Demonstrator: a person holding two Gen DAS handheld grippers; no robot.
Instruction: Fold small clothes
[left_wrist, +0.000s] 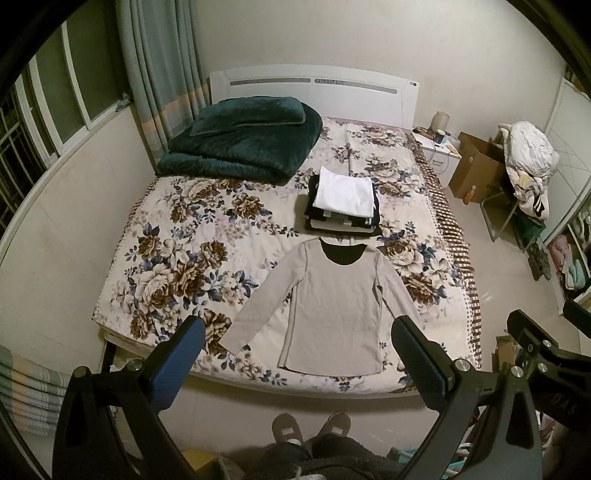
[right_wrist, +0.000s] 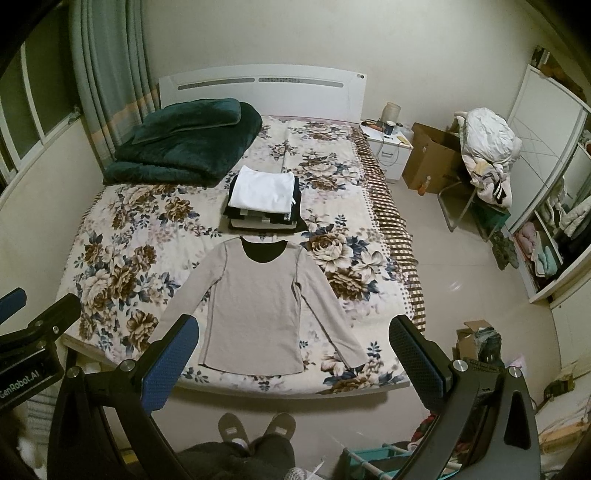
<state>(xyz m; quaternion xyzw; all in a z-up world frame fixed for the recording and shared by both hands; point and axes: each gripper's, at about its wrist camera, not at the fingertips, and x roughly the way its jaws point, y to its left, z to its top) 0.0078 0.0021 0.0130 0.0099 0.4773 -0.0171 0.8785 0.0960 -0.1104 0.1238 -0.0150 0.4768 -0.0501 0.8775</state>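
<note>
A beige long-sleeved shirt (left_wrist: 328, 306) with a black neckline lies flat, sleeves spread, near the front edge of the floral bed (left_wrist: 177, 258); it also shows in the right wrist view (right_wrist: 255, 306). Behind it stands a stack of folded clothes (left_wrist: 343, 201) with a white piece on top, also seen in the right wrist view (right_wrist: 264, 201). My left gripper (left_wrist: 297, 332) is open and empty, held above the bed's front edge. My right gripper (right_wrist: 293, 332) is open and empty at the same height. Both are well above the shirt.
A folded dark green blanket (left_wrist: 243, 144) lies at the bed's back left. A nightstand (right_wrist: 388, 142), a cardboard box (right_wrist: 428, 158) and a chair piled with clothes (right_wrist: 484, 162) stand to the right. The person's slippered feet (left_wrist: 312, 428) are on the floor in front of the bed.
</note>
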